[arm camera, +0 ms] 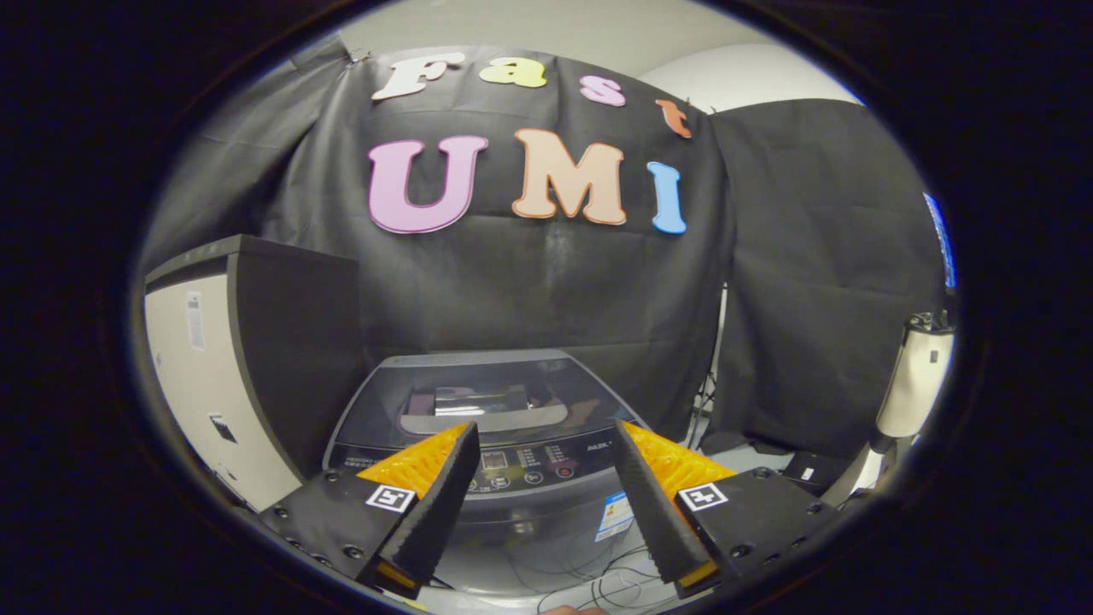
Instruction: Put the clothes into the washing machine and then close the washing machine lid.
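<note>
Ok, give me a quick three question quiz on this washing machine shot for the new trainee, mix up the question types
1. True or false: the washing machine lid is down.
2. Multiple choice: the gripper fingers are (A) shut on a garment, (B) spread apart with nothing between them, (C) pressing the lid.
3. Short answer: what stands beside the washer, against the booth's cloth wall?

Key
1. True; the lid lies flat over the tub.
2. B; the control panel shows through the gap between the fingers.
3. A tall cabinet, pale on one face and dark on the other.
</note>
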The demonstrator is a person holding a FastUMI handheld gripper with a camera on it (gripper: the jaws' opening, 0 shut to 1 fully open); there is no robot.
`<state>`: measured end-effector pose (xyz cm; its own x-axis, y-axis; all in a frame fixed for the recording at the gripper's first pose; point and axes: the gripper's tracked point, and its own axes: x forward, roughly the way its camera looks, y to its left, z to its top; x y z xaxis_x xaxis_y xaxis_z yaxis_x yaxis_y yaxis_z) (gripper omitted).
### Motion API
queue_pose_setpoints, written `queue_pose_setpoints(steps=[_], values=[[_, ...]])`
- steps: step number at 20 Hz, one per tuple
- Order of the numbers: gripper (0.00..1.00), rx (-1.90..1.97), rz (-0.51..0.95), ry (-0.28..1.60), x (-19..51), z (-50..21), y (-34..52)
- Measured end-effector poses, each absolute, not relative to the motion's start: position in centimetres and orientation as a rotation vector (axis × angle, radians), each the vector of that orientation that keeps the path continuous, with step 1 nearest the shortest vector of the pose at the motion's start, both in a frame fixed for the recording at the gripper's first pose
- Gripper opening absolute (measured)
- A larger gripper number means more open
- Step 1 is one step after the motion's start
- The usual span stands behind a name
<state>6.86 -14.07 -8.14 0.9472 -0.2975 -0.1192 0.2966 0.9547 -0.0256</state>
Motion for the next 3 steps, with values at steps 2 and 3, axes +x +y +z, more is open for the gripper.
queue_pose_setpoints(steps=[2,3], values=[[0.96,-0.048,-0.208,0.090,7.7,-7.3,-12.6],[0.96,-0.063,-0.155,0.059,8.3,-6.7,-11.8]])
